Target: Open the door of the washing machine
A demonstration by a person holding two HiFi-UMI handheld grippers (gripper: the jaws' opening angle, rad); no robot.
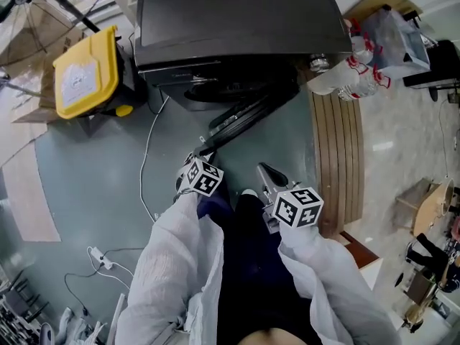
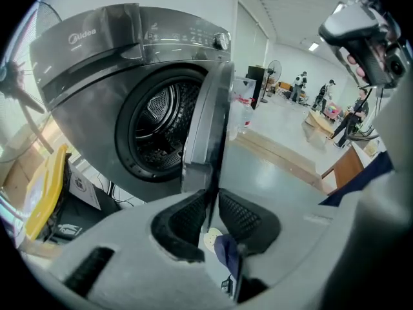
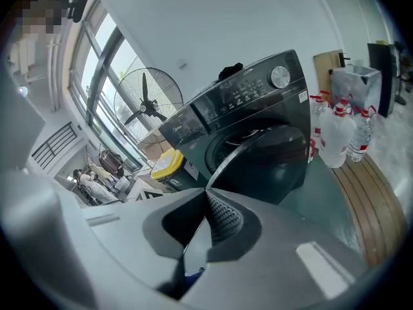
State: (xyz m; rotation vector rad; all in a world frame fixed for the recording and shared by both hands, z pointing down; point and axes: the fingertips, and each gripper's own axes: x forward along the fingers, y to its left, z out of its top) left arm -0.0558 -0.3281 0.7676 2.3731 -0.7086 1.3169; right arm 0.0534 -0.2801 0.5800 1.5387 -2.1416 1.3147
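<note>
- Closest to me are my own white sleeves (image 1: 176,264), both arms reaching out and down because the machine sits low on the floor.
- Far left there's a yellow bin (image 1: 86,70) parked beside the washer, well out of the door's swing, so no worries there.
- A white cable (image 1: 147,160) trails over the floor from the machine's left corner. Probably worth not stepping on.
- My left gripper (image 1: 195,157) points down near the free edge of the door. Its fingers are just a thin slit apart with nothing pinched in there, and the door edge sits just past the tips, not in them.
- The washing machine (image 1: 230,27) is dead ahead. Its door (image 1: 241,117) is swung well out from the front, with the drum (image 2: 158,124) showing. Looks to me like the job's pretty much done.
- My right gripper (image 1: 264,171) hangs beside the left, fingers pressed together and empty. I guess it's not needed for a one-handed pull.
- Right of the machine, water bottles (image 1: 348,77) stand at the far end of a wooden platform (image 1: 338,157), clear of the door.
</note>
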